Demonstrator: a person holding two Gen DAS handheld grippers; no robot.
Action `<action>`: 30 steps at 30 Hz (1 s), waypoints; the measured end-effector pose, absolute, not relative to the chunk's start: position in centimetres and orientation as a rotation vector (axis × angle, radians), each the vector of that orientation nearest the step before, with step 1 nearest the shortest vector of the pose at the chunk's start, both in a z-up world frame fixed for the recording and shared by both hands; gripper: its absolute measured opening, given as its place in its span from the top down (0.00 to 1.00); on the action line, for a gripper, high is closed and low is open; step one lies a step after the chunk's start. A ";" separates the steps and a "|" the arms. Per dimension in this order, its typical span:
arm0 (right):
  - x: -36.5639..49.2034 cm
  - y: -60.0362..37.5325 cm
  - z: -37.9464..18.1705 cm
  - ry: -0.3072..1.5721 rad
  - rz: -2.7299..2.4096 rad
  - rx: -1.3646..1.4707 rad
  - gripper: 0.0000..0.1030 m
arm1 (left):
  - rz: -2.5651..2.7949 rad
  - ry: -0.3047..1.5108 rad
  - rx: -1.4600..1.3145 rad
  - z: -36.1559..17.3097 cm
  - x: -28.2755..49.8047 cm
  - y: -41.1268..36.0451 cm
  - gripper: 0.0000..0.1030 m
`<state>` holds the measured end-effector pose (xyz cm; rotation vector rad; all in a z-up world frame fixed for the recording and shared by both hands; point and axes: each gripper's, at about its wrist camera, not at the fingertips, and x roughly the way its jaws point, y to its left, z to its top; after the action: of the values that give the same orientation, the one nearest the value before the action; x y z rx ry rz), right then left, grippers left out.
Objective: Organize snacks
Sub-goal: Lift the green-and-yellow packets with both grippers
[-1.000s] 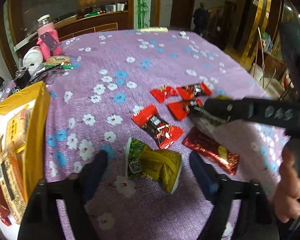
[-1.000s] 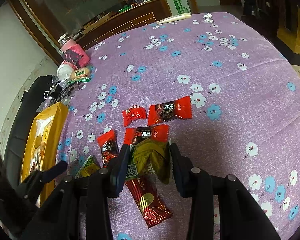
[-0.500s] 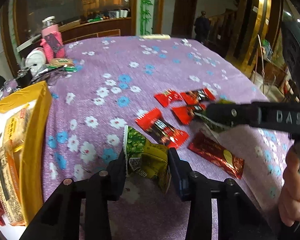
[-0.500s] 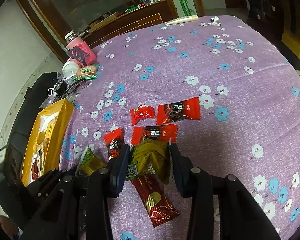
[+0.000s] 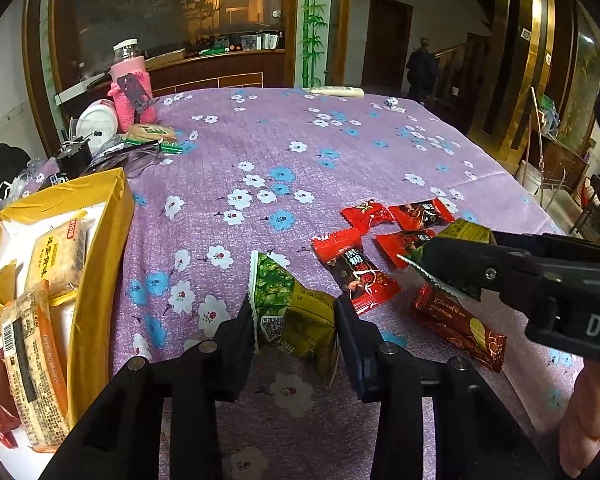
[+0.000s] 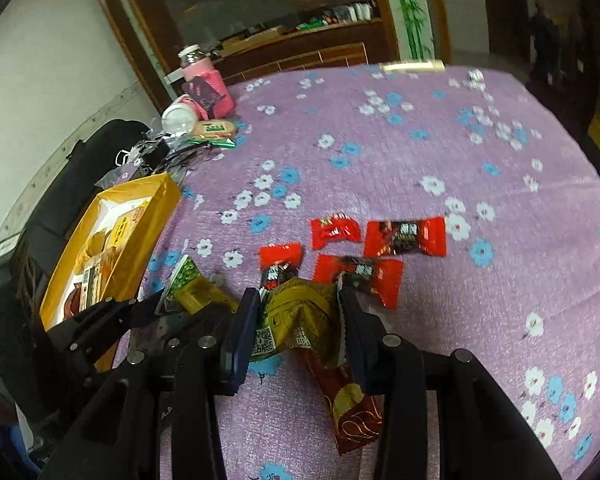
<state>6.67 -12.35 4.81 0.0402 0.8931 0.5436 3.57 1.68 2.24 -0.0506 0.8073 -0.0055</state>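
Observation:
My left gripper point(image 5: 296, 316) is shut on a green-and-yellow snack packet point(image 5: 292, 308), just above the purple flowered tablecloth point(image 5: 260, 152). My right gripper point(image 6: 298, 312) is shut on a second green-and-yellow packet point(image 6: 300, 320), lifted over a dark red wafer bar point(image 6: 352, 408). Several red candy packets point(image 6: 404, 236) lie beyond the fingers. A yellow box point(image 5: 96, 248) holding packed snacks stands at the left. In the left wrist view the right gripper point(image 5: 432, 268) reaches in from the right with its packet.
A pink-sleeved bottle point(image 5: 132, 88), a white lid point(image 5: 96, 120) and small packets point(image 5: 152, 134) clutter the far left corner. A pale tube point(image 5: 336, 91) lies at the far edge. A person point(image 5: 420, 68) stands in the back doorway. A dark chair point(image 6: 80, 168) is beside the table.
My left gripper closed on the green-and-yellow packet and tilted it up off the cloth. My right gripper lifted slightly and rolled, keeping its packet.

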 end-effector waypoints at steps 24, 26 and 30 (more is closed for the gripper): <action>7.4 -12.8 4.3 0.902 0.524 0.059 0.62 | 0.037 0.735 0.045 2.9 3.1 0.5 0.63; 7.5 -12.9 4.3 0.901 0.522 0.059 0.62 | 0.036 0.735 0.048 2.9 3.1 0.5 0.63; 7.7 -12.9 4.1 0.910 0.526 0.068 0.62 | 0.033 0.730 0.056 2.9 3.0 0.4 0.63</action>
<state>7.72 -12.94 4.15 0.0679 0.9098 0.5258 3.03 0.36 2.91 0.0560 0.7302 0.0332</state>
